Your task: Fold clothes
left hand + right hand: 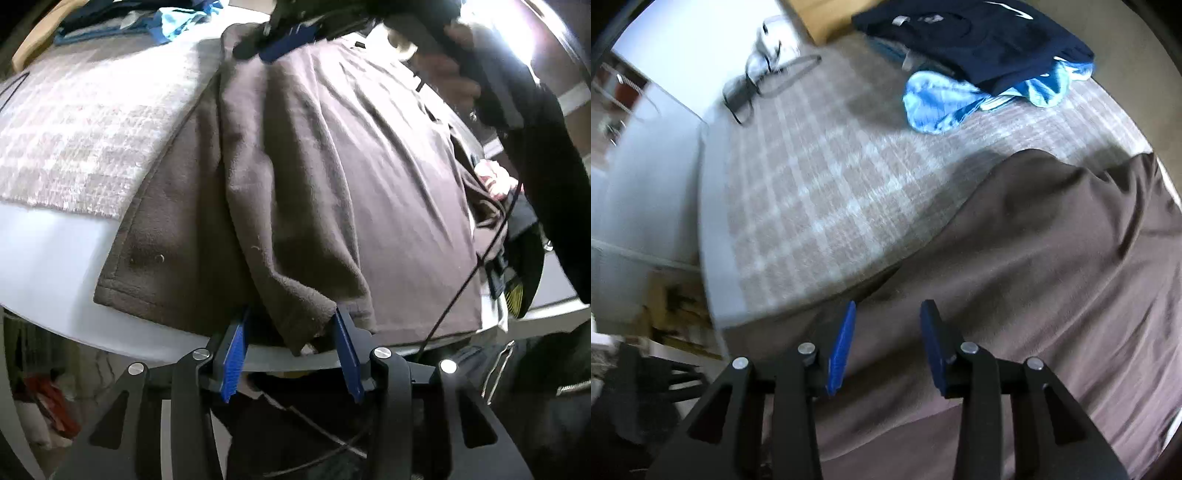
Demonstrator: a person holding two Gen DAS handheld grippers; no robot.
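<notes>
The brown fleece garment (332, 177) lies spread over the near side of a white table (48, 258), part of it resting on a grey checked cloth (85, 129) that covers the tabletop, and its near hem hangs at the table's near edge. A folded flap of the fleece runs lengthwise down its middle and ends in a thick corner that dips between the blue pads of the left gripper (291, 339); the jaws stand apart and the pads do not press on the cloth, so this gripper is released. At the far end of the garment, in the left wrist view, the right gripper (275, 40) sits just over the fleece's far edge, held by a hand (454, 62) in a dark sleeve. In the right wrist view the right gripper (888, 332) hangs over smooth brown fabric (1034, 277) with its jaws apart and nothing between the pads, also released. Beyond the garment, on the far part of the checked cloth (820, 192), a navy garment (979, 40) lies on top of a light blue one (945, 107). To the far left on the bare table a dark cable (764, 81) lies in loops, blurred
</notes>
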